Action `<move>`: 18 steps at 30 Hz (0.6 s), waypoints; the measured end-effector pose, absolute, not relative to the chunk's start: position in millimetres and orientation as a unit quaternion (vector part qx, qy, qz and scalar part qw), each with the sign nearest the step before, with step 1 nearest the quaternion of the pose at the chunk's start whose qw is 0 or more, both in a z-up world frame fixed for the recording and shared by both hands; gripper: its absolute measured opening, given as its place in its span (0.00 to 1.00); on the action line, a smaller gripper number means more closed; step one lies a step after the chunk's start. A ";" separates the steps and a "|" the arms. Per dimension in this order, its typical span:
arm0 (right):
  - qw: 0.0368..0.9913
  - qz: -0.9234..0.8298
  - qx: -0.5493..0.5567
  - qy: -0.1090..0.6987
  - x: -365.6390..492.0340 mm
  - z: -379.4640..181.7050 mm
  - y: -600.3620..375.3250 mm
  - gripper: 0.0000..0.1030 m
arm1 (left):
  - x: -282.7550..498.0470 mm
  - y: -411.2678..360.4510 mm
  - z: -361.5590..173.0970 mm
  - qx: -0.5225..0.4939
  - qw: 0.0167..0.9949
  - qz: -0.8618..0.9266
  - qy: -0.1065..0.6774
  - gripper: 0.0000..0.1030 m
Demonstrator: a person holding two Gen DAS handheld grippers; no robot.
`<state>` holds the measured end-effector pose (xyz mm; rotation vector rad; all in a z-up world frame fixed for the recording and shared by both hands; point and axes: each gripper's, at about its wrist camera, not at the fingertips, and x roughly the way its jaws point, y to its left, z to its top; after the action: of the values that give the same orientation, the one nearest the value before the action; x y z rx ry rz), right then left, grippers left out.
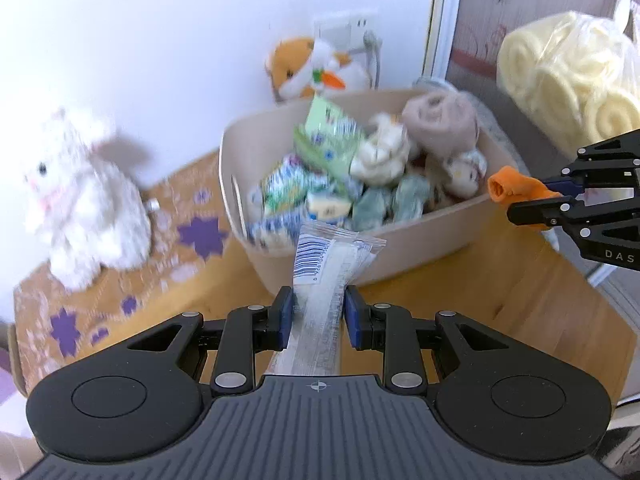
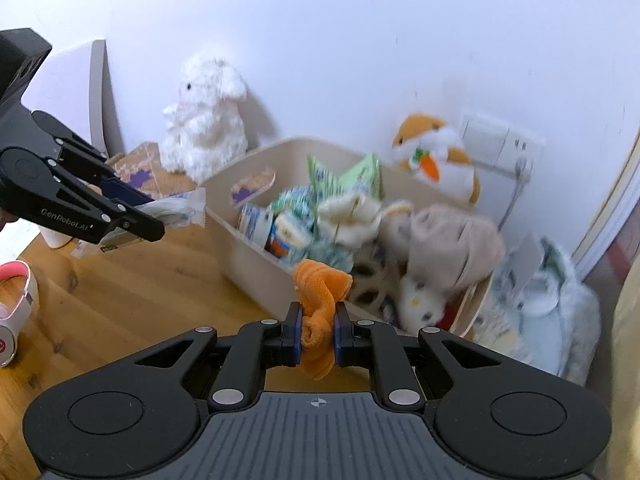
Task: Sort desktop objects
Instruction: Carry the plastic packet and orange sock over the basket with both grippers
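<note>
My left gripper (image 1: 319,304) is shut on a clear plastic packet (image 1: 328,272) with a barcode, held above the wooden table just in front of the beige bin (image 1: 400,248). My right gripper (image 2: 317,318) is shut on an orange rolled cloth (image 2: 320,288), which hangs near the bin's (image 2: 256,256) front wall. The bin is filled with several snack packets (image 1: 320,144), rolled socks and a grey-pink towel roll (image 1: 440,124). In the left wrist view the right gripper (image 1: 516,196) shows at the right edge with the orange cloth (image 1: 512,188). In the right wrist view the left gripper (image 2: 156,216) shows at the left with the packet (image 2: 176,208).
A white plush rabbit (image 1: 84,204) sits on a patterned box (image 1: 168,248) left of the bin. An orange-and-white plush (image 1: 312,68) leans on the wall by a socket. A bag of cream rolls (image 1: 568,76) stands at the right. Pink-white headphones (image 2: 16,304) lie on the table.
</note>
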<state>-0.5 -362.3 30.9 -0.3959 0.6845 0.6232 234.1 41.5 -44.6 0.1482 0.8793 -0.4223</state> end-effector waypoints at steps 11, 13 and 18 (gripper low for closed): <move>0.893 0.298 -0.214 0.260 21.5 82.9 -372.6 0.14 | 258.4 13.2 -4.6 0.066 0.906 -0.197 0.369 0.27; 0.894 0.299 -0.220 0.251 29.6 88.6 -374.5 0.14 | 263.7 6.5 0.5 0.064 0.909 -0.194 0.363 0.27; 0.895 0.301 -0.226 0.239 53.4 96.9 -380.4 0.14 | 283.7 -17.2 4.8 0.059 0.915 -0.183 0.355 0.27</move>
<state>53.4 -380.4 96.9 -0.4680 0.4960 0.6250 283.7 -17.2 4.8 0.1207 0.7310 -0.3773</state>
